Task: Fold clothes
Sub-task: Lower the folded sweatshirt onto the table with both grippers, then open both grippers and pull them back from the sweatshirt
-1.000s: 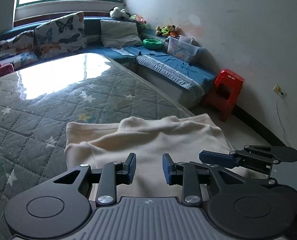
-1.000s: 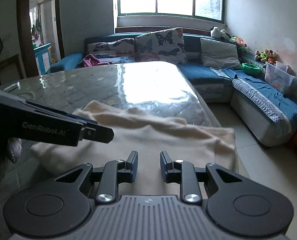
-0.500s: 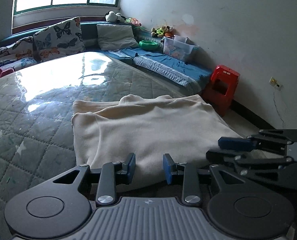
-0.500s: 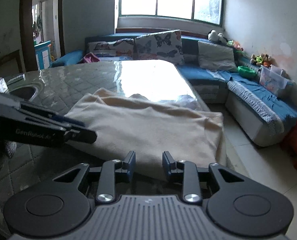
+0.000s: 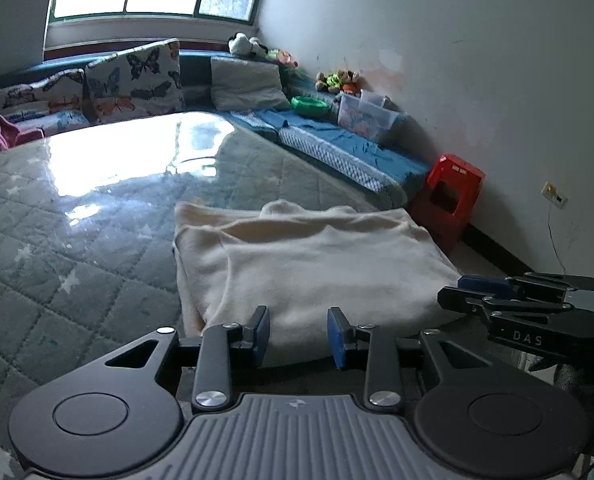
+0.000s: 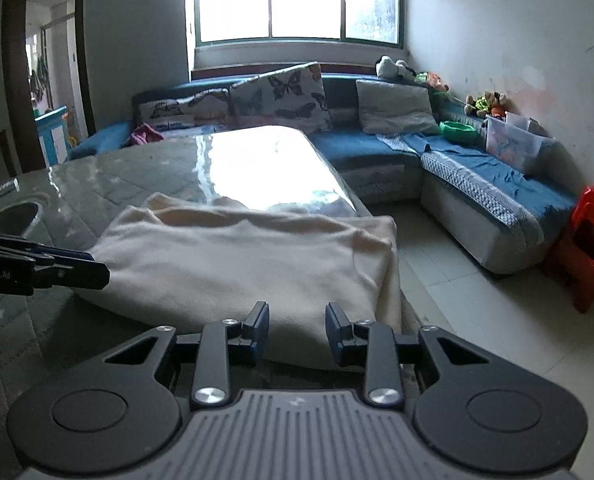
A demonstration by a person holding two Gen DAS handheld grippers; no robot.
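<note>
A grey quilted star-print table cover under glossy clear film (image 5: 77,240) fills this living room, with a blue corner sofa (image 5: 337,148) and a red plastic stool (image 5: 451,196) along the wall. From the left wrist camera, the cream fleece garment (image 5: 317,264) lies folded into a rough rectangle at the table's near right corner. A second ago the left gripper (image 5: 297,336) hung right over the cloth; now it has backed off past the near edge, its jaws apart and holding nothing. That suggests a fold was just laid down and released.

From the right wrist camera, the right gripper (image 6: 296,334) has drawn back likewise, tongs parted and empty, the garment (image 6: 237,264) before it. Its far edge is rumpled and its right side droops over the table's edge.
</note>
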